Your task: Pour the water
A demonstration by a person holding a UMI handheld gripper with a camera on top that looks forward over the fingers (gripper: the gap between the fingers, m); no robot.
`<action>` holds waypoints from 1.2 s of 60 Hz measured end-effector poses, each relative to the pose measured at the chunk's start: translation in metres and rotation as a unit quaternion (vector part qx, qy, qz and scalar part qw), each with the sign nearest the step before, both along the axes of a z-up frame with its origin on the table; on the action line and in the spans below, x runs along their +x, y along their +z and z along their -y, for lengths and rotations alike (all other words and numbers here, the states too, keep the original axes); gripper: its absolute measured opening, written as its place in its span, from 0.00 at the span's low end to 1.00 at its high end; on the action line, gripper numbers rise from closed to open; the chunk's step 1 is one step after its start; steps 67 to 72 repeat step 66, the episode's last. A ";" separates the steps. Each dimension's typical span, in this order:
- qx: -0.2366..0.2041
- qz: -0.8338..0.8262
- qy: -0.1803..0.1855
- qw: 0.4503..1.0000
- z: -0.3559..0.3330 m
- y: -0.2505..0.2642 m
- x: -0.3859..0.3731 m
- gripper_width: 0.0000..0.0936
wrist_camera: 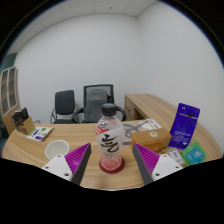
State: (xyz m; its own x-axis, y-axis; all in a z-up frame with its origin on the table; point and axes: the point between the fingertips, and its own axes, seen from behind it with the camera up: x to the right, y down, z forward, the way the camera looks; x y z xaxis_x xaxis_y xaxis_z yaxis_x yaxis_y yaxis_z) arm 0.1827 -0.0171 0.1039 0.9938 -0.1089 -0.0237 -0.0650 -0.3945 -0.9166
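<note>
— Where is the bottle relative to your claw?

— My claw [111, 168] has the clear plastic bottle with the pink liquid and white cap [110, 140] right between its two fingers. The bottle stands upright, its lower half between the purple pads [152, 160], with the cap rising well above the fingertips. Both fingers seem to press against its sides, so I am pinching the bottle, though the contact at the very base is hard to make out.

— Can you read the label?

— It is a white wrap with dark characters on it, but I cannot read them. The pink liquid shows below the label.

— What else sits on the bench?

— The light wooden bench [90, 133] curves around ahead of me. Just beside my left finger stands a white paper cup [57, 150], open side up and apart from the bottle. Farther left lie a small stand with a card [17, 122] and some flat printed booklets [42, 131]. To the right, beyond the bottle, there is a brown cardboard box [146, 129], and farther right a tall purple pouch [183, 125] stands upright with white print I cannot read. Near it lies a small teal packet [194, 153].

— And behind the bench?

— Two black office chairs [82, 103] stand against a white wall.
</note>
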 end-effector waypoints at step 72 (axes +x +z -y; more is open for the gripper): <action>-0.048 0.045 -0.016 0.998 0.350 0.163 -0.109 0.92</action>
